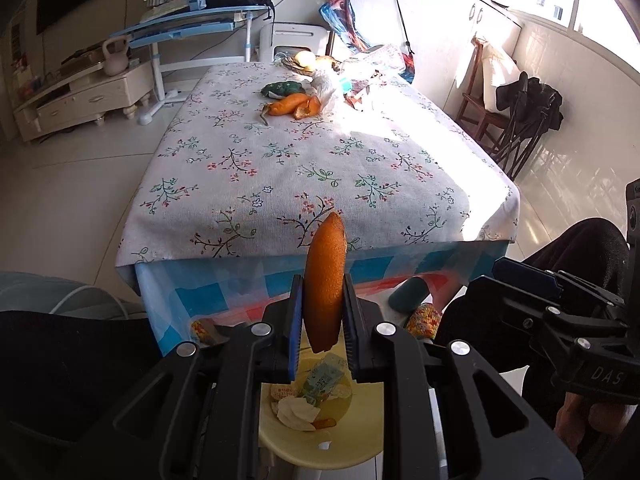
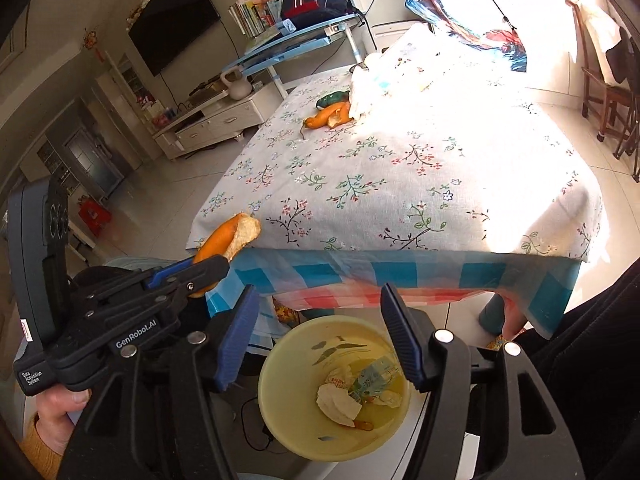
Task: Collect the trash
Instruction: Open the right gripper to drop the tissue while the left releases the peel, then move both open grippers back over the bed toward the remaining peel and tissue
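Observation:
My left gripper is shut on a curved piece of orange peel, held upright just above a yellow bin in front of the table. The right wrist view shows the same peel in that gripper at the left. My right gripper hangs open over the bin with nothing between its fingers. Crumpled tissue and a wrapper lie in the bin. More orange peel lies far across the table.
The table has a floral cloth over a checked one. A green item, a white bag and a dish sit at its far end. A wooden chair stands right, a blue desk and TV stand left.

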Available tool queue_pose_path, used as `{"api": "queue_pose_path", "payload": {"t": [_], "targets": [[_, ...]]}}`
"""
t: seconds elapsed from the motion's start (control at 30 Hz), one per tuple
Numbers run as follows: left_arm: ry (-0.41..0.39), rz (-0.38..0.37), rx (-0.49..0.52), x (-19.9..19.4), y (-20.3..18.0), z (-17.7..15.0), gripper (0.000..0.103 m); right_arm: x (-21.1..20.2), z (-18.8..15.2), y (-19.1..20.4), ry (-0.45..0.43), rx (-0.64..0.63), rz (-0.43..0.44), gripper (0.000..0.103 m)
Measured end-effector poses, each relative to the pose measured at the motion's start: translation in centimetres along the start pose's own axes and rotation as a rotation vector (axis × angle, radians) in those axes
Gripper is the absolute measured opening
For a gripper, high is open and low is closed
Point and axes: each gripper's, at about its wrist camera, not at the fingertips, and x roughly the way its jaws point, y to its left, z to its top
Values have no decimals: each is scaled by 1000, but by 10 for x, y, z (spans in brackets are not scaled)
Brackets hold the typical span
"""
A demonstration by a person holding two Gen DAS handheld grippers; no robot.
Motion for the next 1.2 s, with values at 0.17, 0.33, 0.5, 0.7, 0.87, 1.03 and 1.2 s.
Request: {"api": "queue_pose_path", "payload": {"t": [0.17,0.33,0.5,0.7,0.87,1.03,1.2], "targets": [[69,-10,22,9,-7,-9,18,-3,2,-5,-31,26,-22,65],[110,-12,45,13,-13,-17,23,-6,2,-6,-44,26,-29,66],[48,1,27,1,-10,-13,37,-9,1,-5,-59,21,-35,67],[-37,44,17,-14,-8,-9,42,-10,2,-2,-69,7,-43,67],[-67,65,15,-20,-7,-7,45,-13,1,2,-77,-12,-47,67],[-85,79,17,-23,-6,-8,46,-15,0,5,-87,-22,-49,67],[-93,88,12,-24,-5,-8,48,-16,-1,7,-90,-30,-51,67]]}}
